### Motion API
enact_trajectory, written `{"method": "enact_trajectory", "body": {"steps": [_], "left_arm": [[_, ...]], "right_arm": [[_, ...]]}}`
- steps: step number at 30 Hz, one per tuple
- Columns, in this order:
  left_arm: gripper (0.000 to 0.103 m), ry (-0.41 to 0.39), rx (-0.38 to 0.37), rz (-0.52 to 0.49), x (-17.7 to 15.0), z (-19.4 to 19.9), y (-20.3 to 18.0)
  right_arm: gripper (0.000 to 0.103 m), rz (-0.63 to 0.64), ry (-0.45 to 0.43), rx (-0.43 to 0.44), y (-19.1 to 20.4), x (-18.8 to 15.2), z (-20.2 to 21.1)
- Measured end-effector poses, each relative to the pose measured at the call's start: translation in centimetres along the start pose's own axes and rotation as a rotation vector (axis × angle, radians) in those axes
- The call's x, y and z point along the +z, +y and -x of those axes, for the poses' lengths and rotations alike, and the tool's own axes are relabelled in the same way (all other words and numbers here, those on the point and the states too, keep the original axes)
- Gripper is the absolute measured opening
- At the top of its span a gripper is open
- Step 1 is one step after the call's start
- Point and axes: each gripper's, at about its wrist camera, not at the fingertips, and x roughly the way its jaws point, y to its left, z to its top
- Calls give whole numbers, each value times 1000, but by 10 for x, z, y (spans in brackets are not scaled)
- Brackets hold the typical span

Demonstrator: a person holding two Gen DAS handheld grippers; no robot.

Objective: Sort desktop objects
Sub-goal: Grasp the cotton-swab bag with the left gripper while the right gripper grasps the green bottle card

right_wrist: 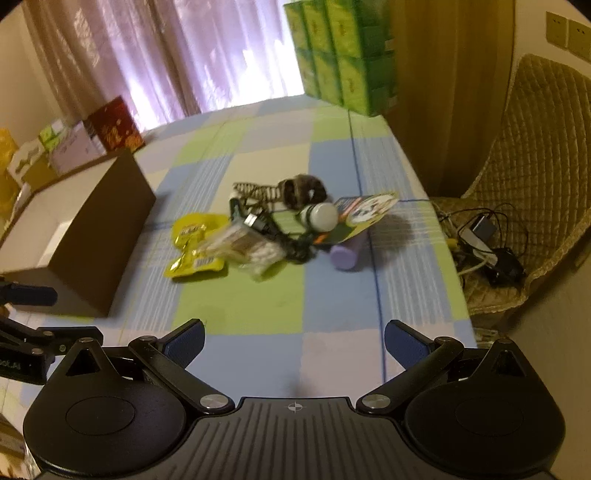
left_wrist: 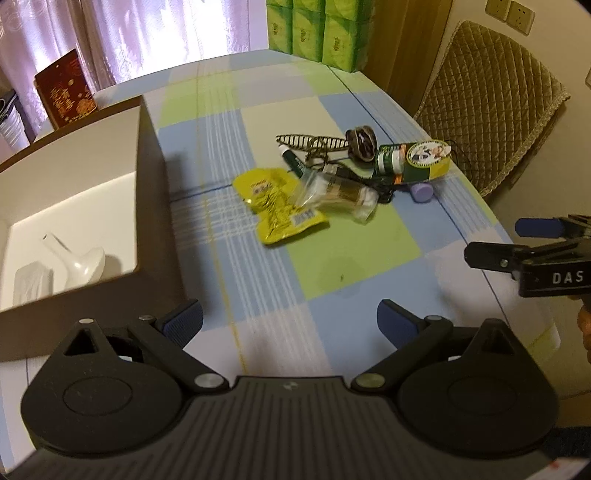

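Note:
A pile of small items lies mid-table: a yellow snack packet (left_wrist: 277,205) (right_wrist: 195,245), a clear pack of cotton swabs (left_wrist: 341,194) (right_wrist: 243,247), a green carded bottle (left_wrist: 413,160) (right_wrist: 347,216), a purple cylinder (left_wrist: 422,192) (right_wrist: 345,253), a brown hair tie (left_wrist: 362,142) (right_wrist: 301,190) and a striped hair clip (left_wrist: 310,142) (right_wrist: 255,192). My left gripper (left_wrist: 290,323) hovers open, short of the pile and beside the brown box (left_wrist: 147,155) (right_wrist: 99,236). My right gripper (right_wrist: 293,343) (left_wrist: 517,243) is open too, nearer the table's right side. Both hold nothing.
The box holds a white shoehorn-like piece (left_wrist: 79,260) and a clear packet (left_wrist: 31,282). Green tissue packs (left_wrist: 317,29) (right_wrist: 343,55) stand at the table's far end, a red carton (left_wrist: 64,92) (right_wrist: 116,123) at far left. A padded chair (left_wrist: 491,110) with cables (right_wrist: 487,240) stands right of the table.

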Motion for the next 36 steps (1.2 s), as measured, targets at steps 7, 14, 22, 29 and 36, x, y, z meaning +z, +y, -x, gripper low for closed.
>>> {"method": "enact_trajectory", "body": {"steps": [7, 14, 22, 29, 36], "left_arm": [[99, -19, 10, -19, 26, -21, -9], [98, -5, 35, 19, 52, -50, -5], [93, 10, 58, 55, 85, -82, 1], [92, 32, 66, 97, 97, -101, 8], [89, 60, 63, 126, 102, -117, 12]], "right_arm": [[101, 39, -39, 4, -29, 19, -9], [100, 88, -79, 16, -52, 43, -21], [80, 238, -89, 63, -55, 68, -45], [55, 441, -15, 124, -46, 80, -89], [50, 581, 57, 151, -32, 85, -130]]}}
